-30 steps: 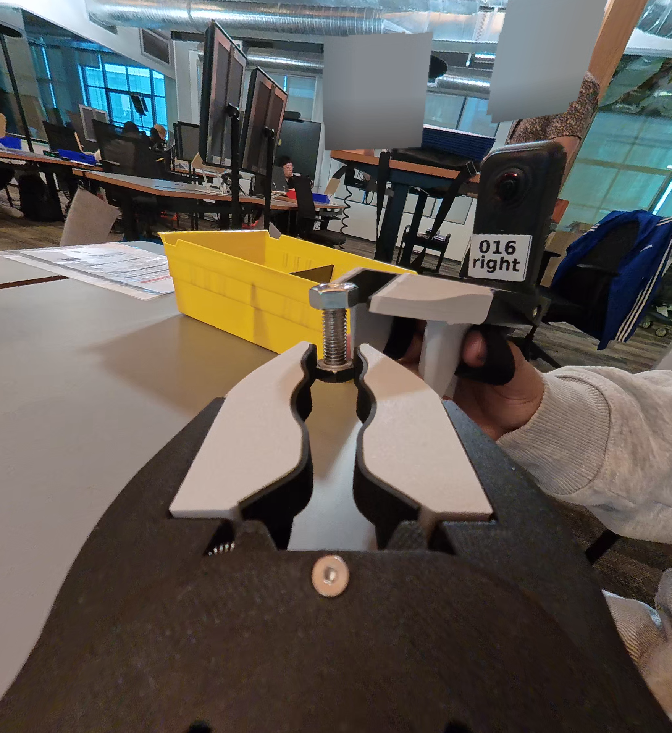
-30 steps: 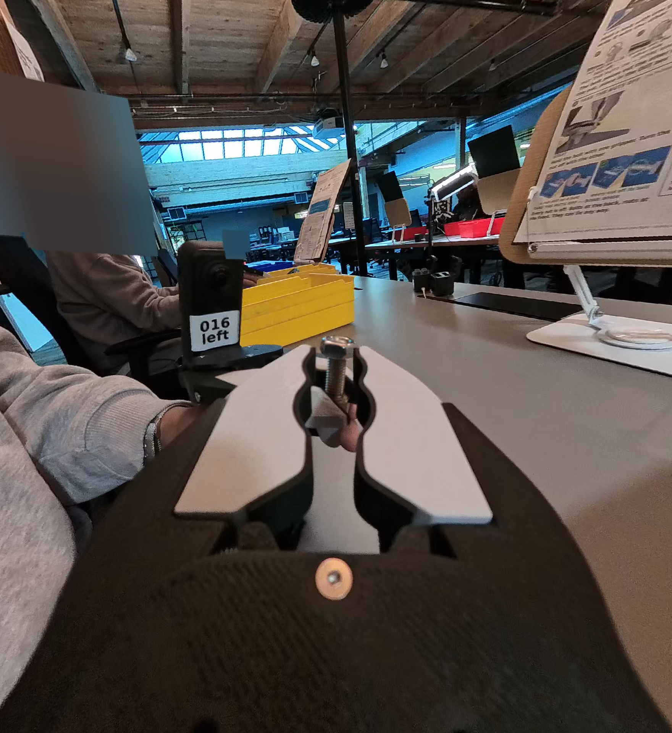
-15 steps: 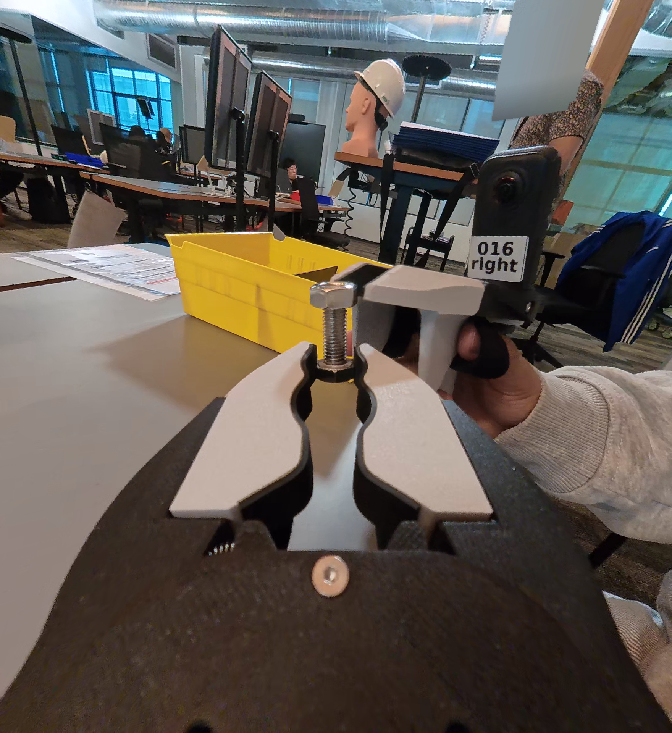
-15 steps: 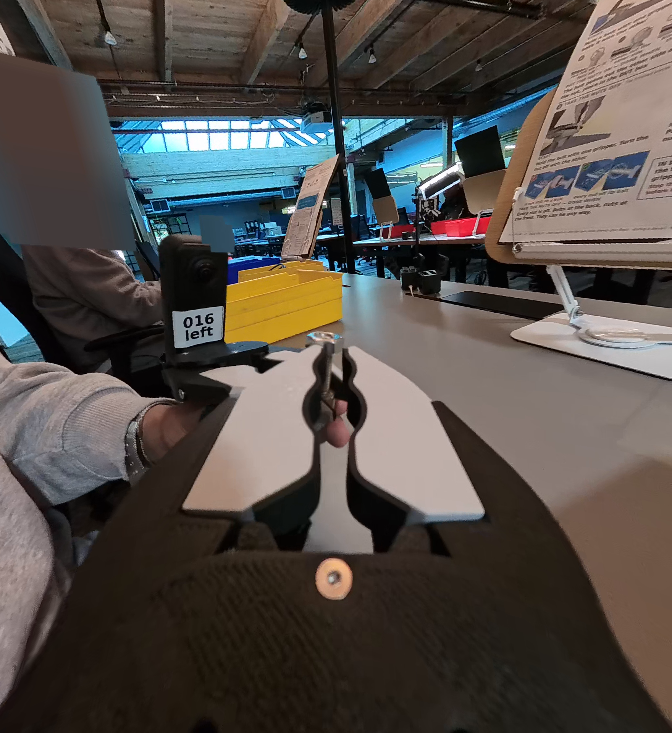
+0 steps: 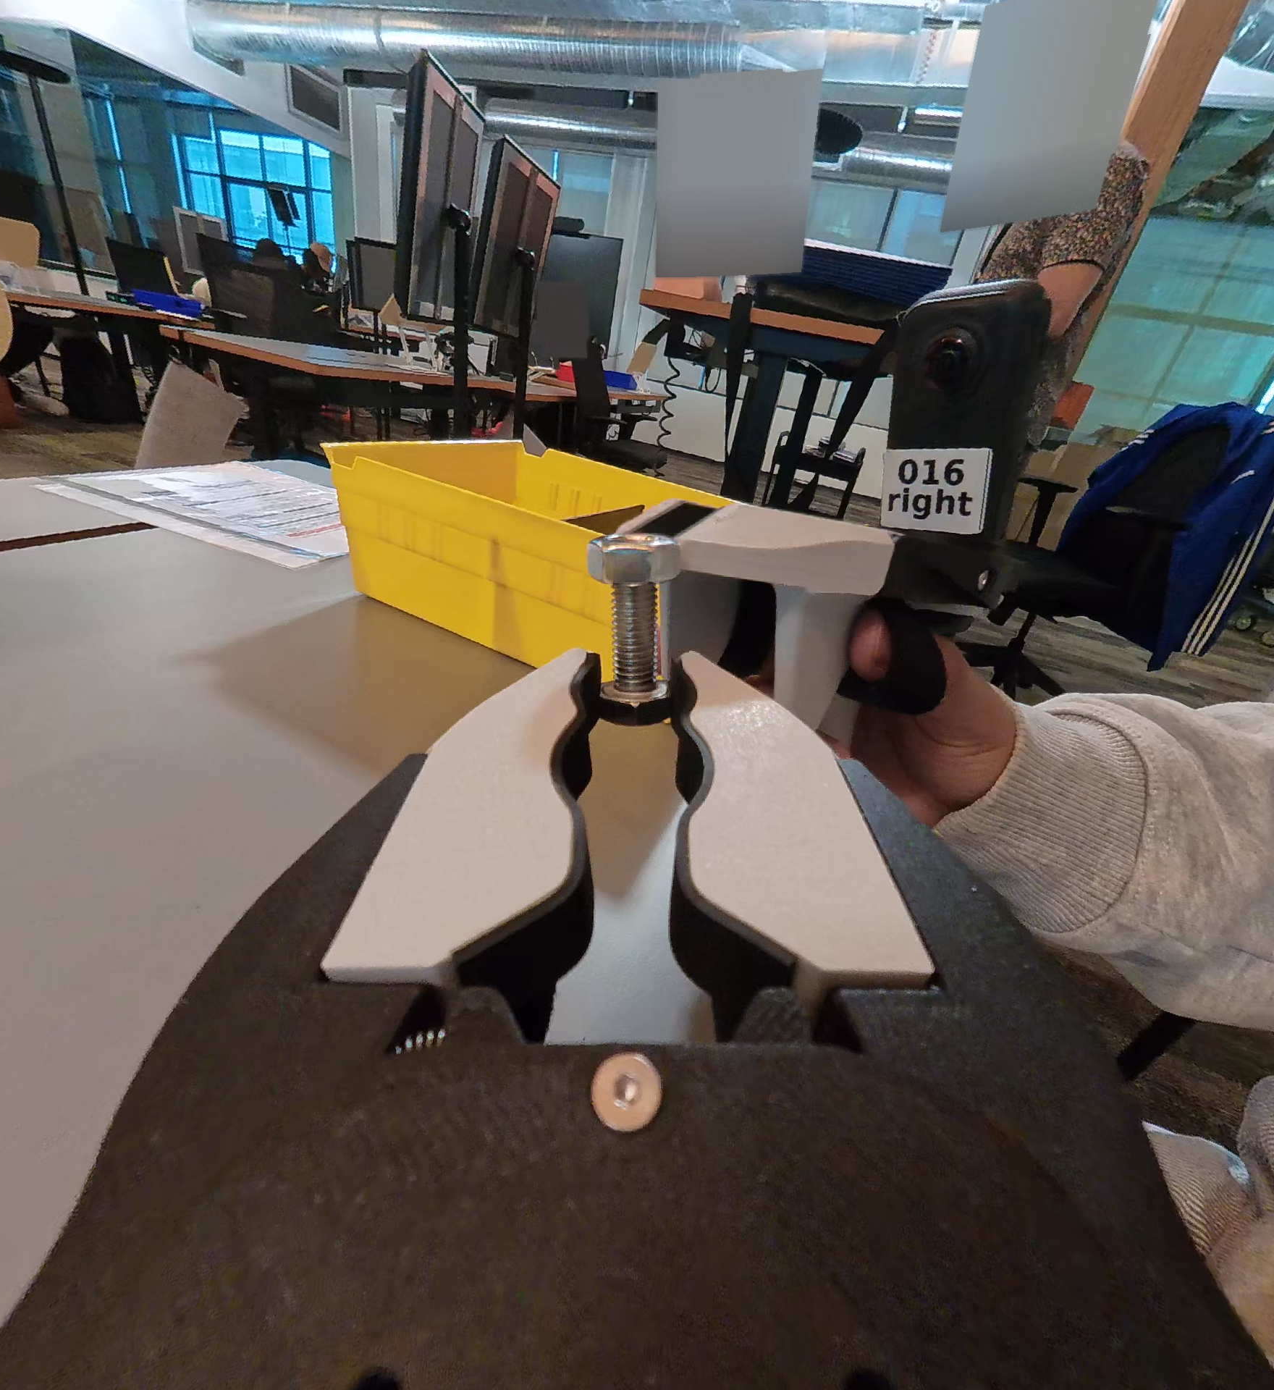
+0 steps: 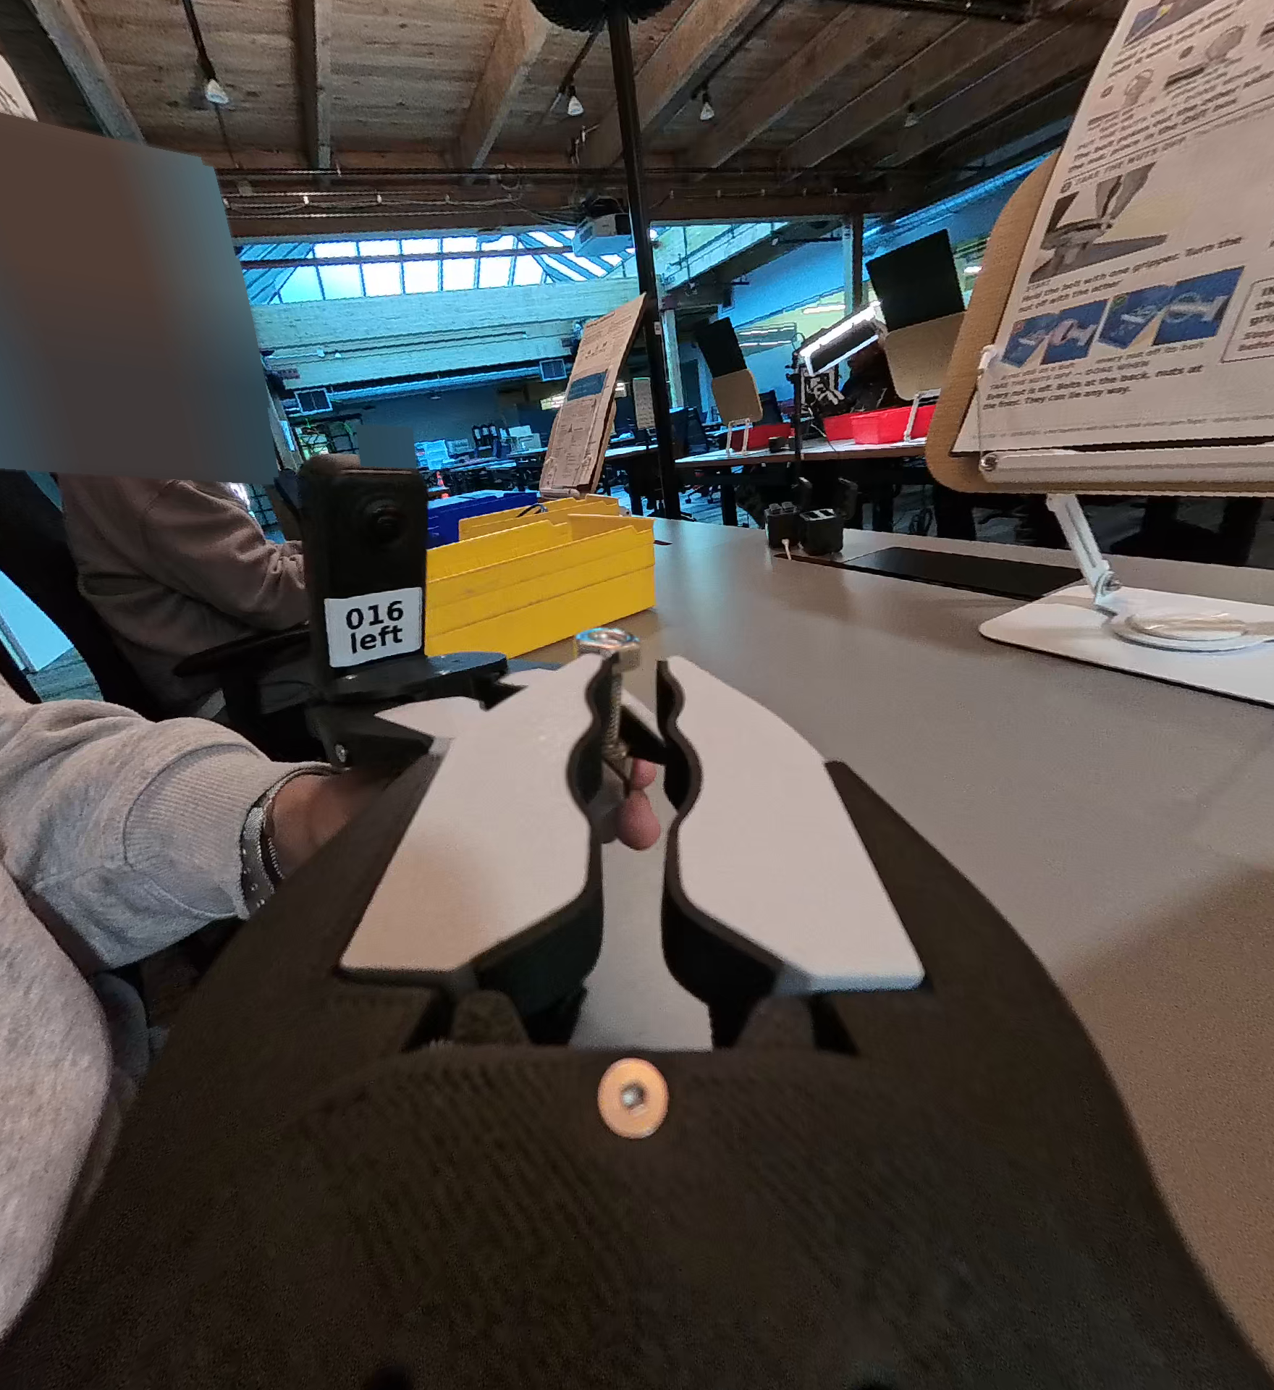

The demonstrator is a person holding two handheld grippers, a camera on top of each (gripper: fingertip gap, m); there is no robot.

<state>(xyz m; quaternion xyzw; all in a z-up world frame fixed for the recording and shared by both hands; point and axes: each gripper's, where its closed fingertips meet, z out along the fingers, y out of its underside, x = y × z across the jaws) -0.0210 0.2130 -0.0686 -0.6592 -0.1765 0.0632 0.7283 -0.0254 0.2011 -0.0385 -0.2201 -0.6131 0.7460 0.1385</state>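
Observation:
A steel hex bolt (image 5: 634, 624) stands upright in a dark nut (image 5: 634, 705). My left gripper (image 5: 634, 666) is shut on that nut, just above the grey table (image 5: 130, 752). My right gripper (image 5: 683, 535) reaches in from the right at the height of the bolt head, held by a hand (image 5: 935, 745). In the right wrist view the bolt (image 6: 611, 714) sits at the tips of my right gripper (image 6: 626, 673), close against the left finger. A gap shows to the right finger. The jaws stand slightly apart.
A yellow bin (image 5: 468, 541) stands on the table just behind the bolt and also shows in the right wrist view (image 6: 544, 579). A printed sheet (image 5: 205, 500) lies at the back left. A document stand (image 6: 1145, 639) is at the right. A person (image 6: 175, 556) sits nearby. Less than 4 cm separates the two grippers' tips.
The right gripper's jaws were narrower around the bolt half a second ago and are wider now. The left gripper still holds the nut in the same place.

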